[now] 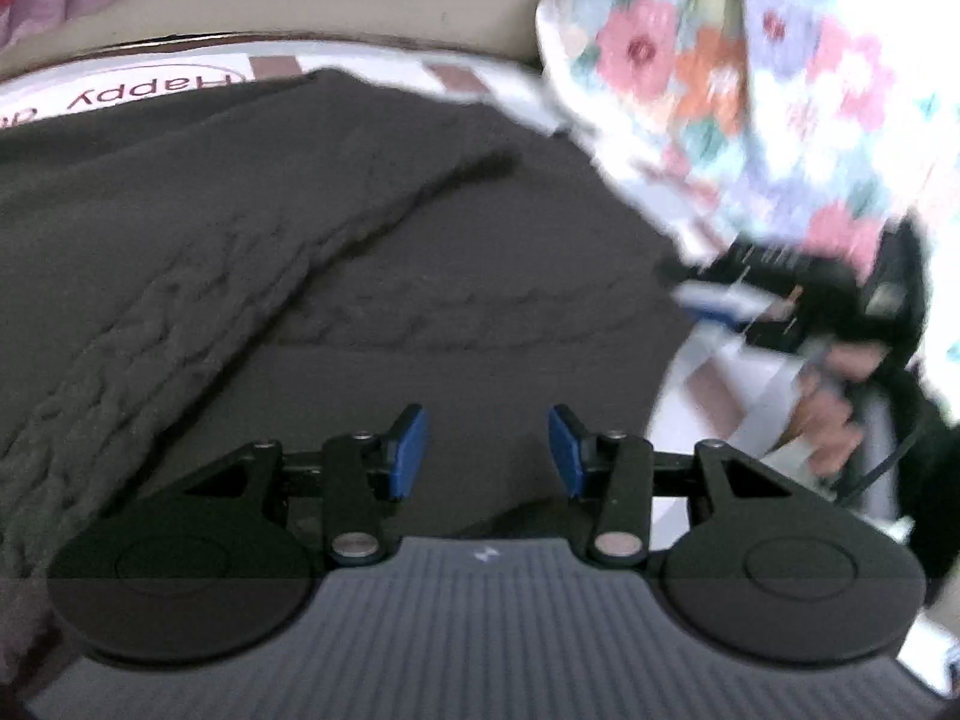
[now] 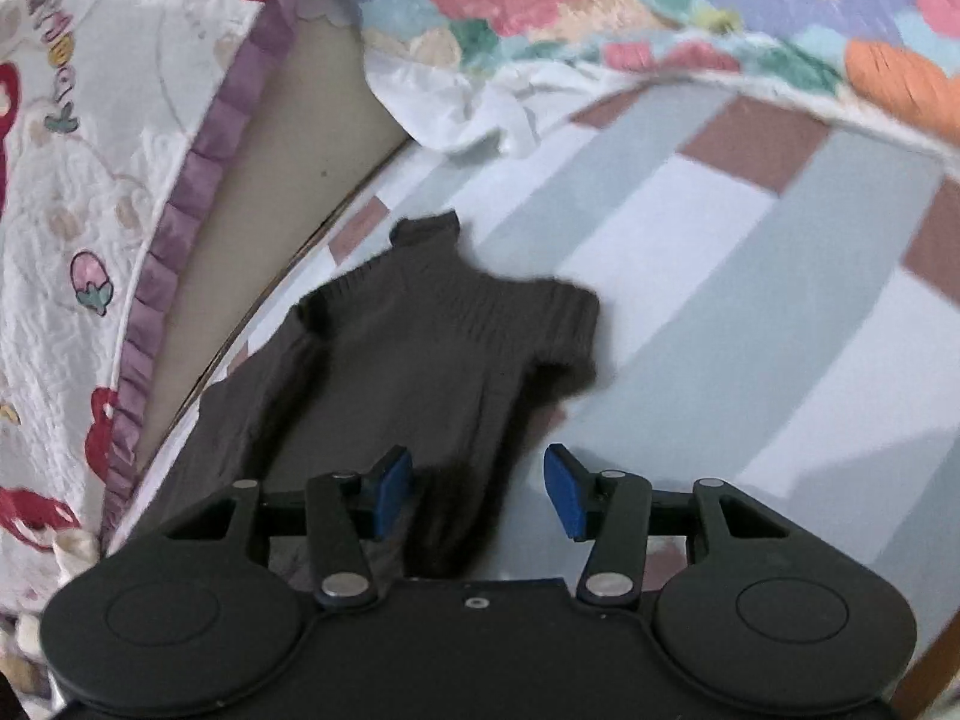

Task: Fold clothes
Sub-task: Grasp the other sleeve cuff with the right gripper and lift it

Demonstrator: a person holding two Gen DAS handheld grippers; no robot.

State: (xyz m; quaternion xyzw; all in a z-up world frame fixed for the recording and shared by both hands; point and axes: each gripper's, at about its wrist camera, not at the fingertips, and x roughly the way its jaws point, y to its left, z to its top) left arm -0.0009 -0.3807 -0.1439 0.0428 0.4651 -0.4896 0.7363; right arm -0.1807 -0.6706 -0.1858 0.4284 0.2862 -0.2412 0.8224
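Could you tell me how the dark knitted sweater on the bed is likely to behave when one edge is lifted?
The dark sweater will probably droop, since it lies limp with a sleeve draped across its body. Its thick cable knit suggests some weight for its size. The textured knit should not slip much between the fingers.

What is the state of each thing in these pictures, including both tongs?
Dark knit sweater: lying flat on the bed, one sleeve folded across the body.
Left tongs: open, nothing between the pads, over the sweater.
Right tongs: open, sweater edge lying below them, not pinched.
Checked bedsheet: spread flat under the sweater.
Floral quilt: bunched up at the far side of the bed.
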